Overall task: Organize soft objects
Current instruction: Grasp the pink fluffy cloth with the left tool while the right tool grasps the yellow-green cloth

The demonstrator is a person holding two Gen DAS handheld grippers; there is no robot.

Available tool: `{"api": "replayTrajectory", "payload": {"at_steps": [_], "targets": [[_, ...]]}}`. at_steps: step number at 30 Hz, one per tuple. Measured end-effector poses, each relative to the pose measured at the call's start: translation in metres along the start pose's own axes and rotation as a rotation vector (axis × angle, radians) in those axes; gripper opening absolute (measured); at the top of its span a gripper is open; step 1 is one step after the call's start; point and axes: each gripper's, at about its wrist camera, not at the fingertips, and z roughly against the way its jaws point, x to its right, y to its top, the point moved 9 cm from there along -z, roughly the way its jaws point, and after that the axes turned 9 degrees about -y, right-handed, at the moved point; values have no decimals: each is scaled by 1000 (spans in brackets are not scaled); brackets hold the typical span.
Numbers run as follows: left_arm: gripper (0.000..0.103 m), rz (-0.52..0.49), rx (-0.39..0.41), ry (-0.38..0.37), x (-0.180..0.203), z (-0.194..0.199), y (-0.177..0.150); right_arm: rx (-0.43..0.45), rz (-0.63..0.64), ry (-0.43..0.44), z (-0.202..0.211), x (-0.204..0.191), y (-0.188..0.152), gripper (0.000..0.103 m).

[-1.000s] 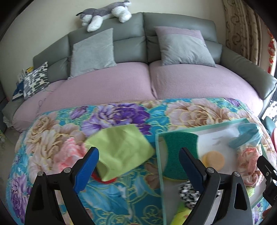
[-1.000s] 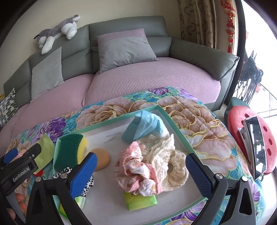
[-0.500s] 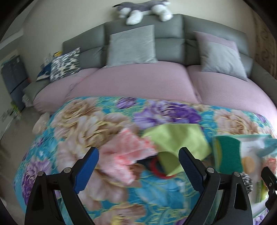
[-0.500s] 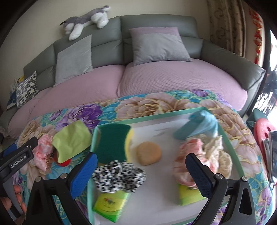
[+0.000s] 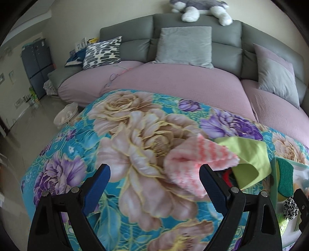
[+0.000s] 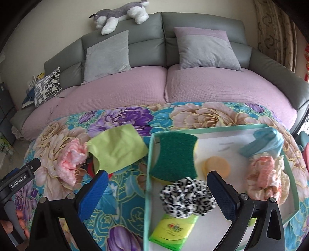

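Observation:
A fluffy pink cloth (image 5: 197, 166) lies on the floral blanket (image 5: 135, 146), just ahead of my open, empty left gripper (image 5: 154, 185), near its right finger. A green cloth (image 6: 117, 146) lies beside the pink cloth (image 6: 71, 160), over a red object (image 5: 227, 176). The teal-rimmed tray (image 6: 148, 173) holds a green sponge (image 6: 173, 156), an orange puff (image 6: 217, 166), a leopard scrunchie (image 6: 187, 197), a green pack (image 6: 171, 229), a blue cloth (image 6: 264, 142) and lace scrunchies (image 6: 266, 175). My right gripper (image 6: 156, 195) is open and empty over the tray's left rim.
A grey sofa with pink seat covers (image 6: 154, 85) stands behind the blanket, with grey pillows (image 6: 206, 50) and a plush dog (image 6: 119, 15) on top. The floor and a dark cabinet (image 5: 36, 63) lie at the left.
Both grippers have swung left. The left view now centres on the pink cloth instead of the tray. The right view now shows the tray's left side and the green cloth.

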Motion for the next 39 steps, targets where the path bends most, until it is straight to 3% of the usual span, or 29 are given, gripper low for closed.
{"api": "replayTrajectory", "payload": {"at_steps": [8,14,26,31,33,37,39], "targets": [[94,70,-31,-19,-23,-12,-6,17,30,104,-5,-48,-1,102],[94,104,-66,-91,-16,-30,-13,11,71,134,-16,-71,-8,90],[93,98,-181,-159,9,-82,-37,-27,87,155,-46,-93,-12,59],[92,135,-199,-183,8,-93,-41,-46,106,160,-57,-102,-14,51],[82,138,-194,-192,9,-94,-40,-44,110,162,-60,-105,-14,47],[74,147,-197,-223,12,-96,-38,-38,118,172,-63,-112,-13,40],[59,146,-193,-239,14,-95,-37,-36,125,175,-64,-115,-13,38]]}}
